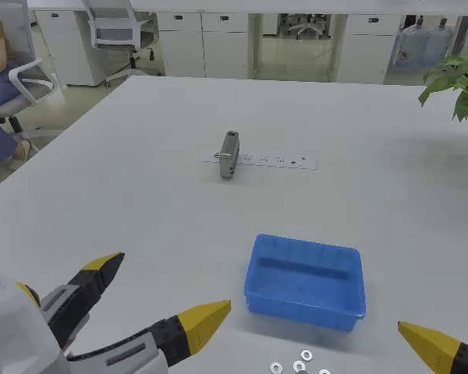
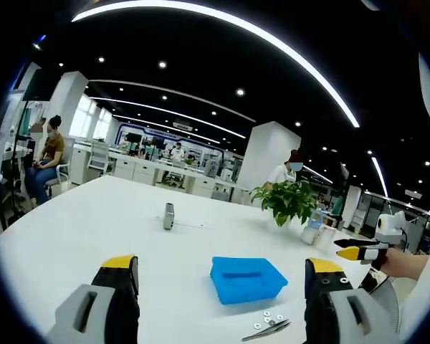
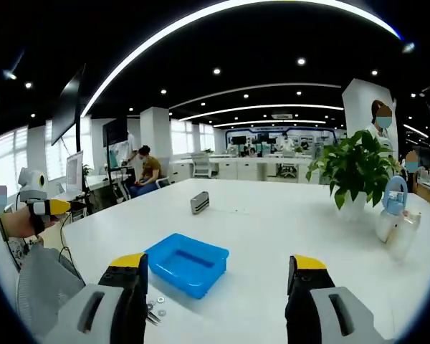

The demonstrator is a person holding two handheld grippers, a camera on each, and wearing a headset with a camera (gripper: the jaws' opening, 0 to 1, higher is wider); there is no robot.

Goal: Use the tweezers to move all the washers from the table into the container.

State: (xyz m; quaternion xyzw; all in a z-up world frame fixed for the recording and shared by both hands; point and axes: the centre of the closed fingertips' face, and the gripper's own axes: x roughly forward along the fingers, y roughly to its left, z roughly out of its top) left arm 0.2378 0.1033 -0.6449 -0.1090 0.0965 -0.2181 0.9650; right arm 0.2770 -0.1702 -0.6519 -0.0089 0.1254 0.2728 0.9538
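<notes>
Judging from how things lie, the task has barely begun: the blue container (image 1: 306, 280), a shallow open plastic bin standing on the white counter (image 1: 140, 202) at about 5 o'clock from the middle of the head view, looks empty inside, with no washer visible on its floor. The washers (image 1: 300, 365) all lie on the counter just beside the container's near wall, at its 6 o'clock. They are small flat silver rings in a loose cluster, about four of them, though the frame edge cuts the group off and there may be more. The tweezers (image 2: 266, 330) are not yet picked up. In the left gripper view they lie flat on the counter as a thin, shiny metal sliver right by the washers, at 5 o'clock from the container. The left tool (image 1: 152, 294) hovers at the container's 9 o'clock with its yellow-tipped jaws spread wide and nothing between them. The right tool (image 3: 218, 263) is likewise wide open and empty, off at the container's 4 o'clock. What is left, then, is everything: taking up the tweezers, then carrying each washer over the wall into the bin.
</notes>
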